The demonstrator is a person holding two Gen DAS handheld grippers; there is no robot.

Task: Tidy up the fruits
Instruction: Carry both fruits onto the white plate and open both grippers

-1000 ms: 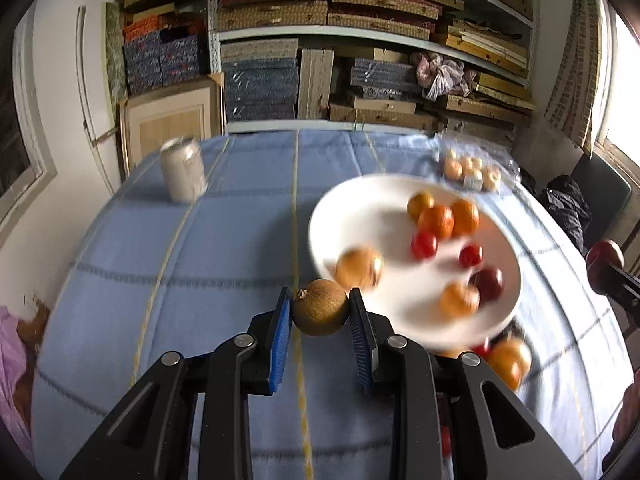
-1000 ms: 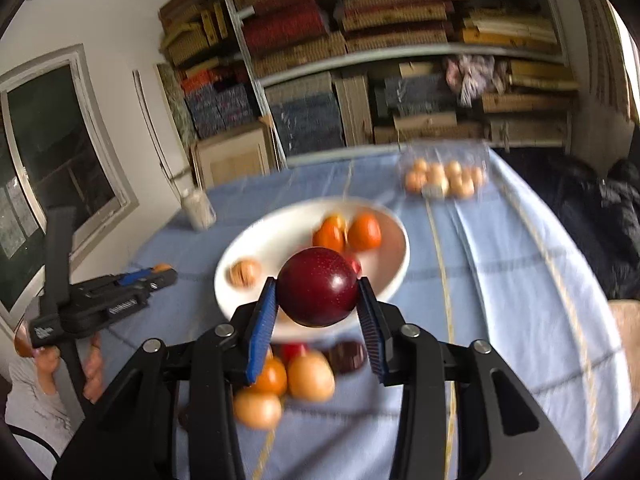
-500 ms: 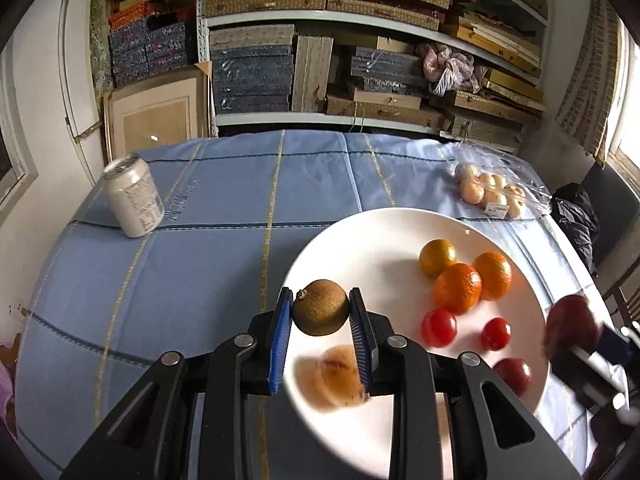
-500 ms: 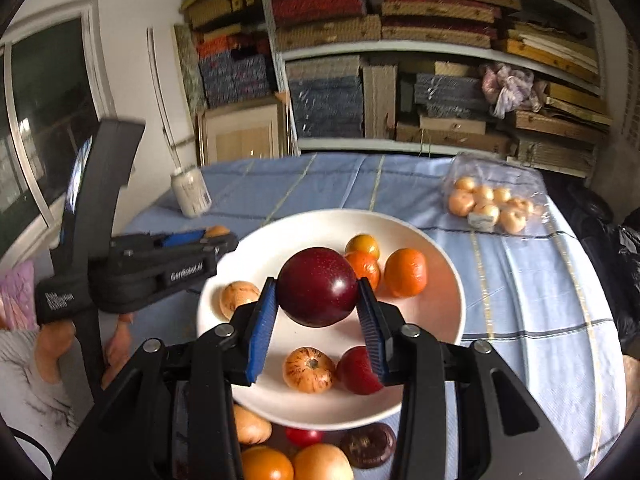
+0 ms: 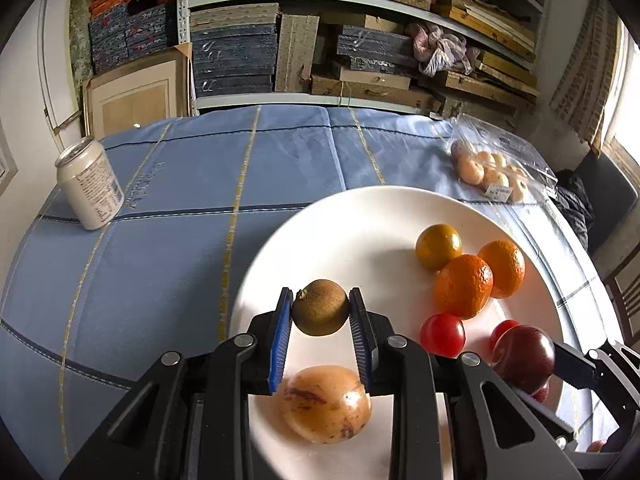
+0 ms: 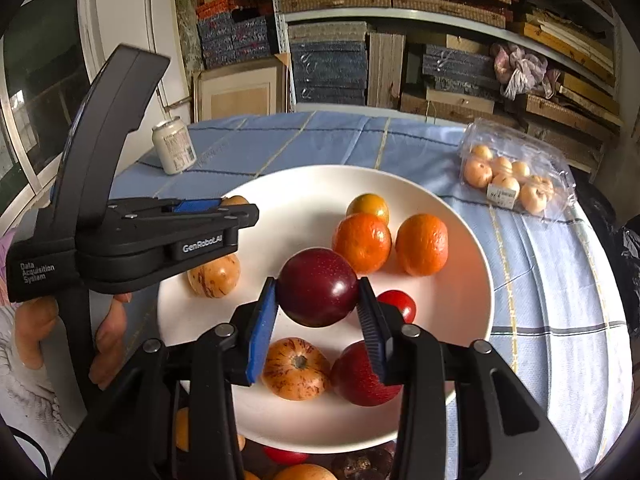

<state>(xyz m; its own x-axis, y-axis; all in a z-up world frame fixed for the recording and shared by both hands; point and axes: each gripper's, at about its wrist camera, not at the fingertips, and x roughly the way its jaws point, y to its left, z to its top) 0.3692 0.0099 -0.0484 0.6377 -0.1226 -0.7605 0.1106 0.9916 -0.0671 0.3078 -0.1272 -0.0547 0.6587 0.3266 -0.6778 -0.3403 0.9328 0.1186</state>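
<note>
The left gripper pinches a small brown fruit just above the near side of the white plate. A pale fruit lies right under it, low in the frame. The right gripper pinches a dark plum over the middle of the plate, with bare plate up and left of it.

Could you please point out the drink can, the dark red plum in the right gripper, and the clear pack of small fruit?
Drink can (image 5: 91, 186): left wrist view, middle of its printed side.
Dark red plum (image 6: 317, 286): right wrist view, centre of its glossy front.
Clear pack of small fruit (image 6: 516, 178): right wrist view, on the plastic top.
</note>
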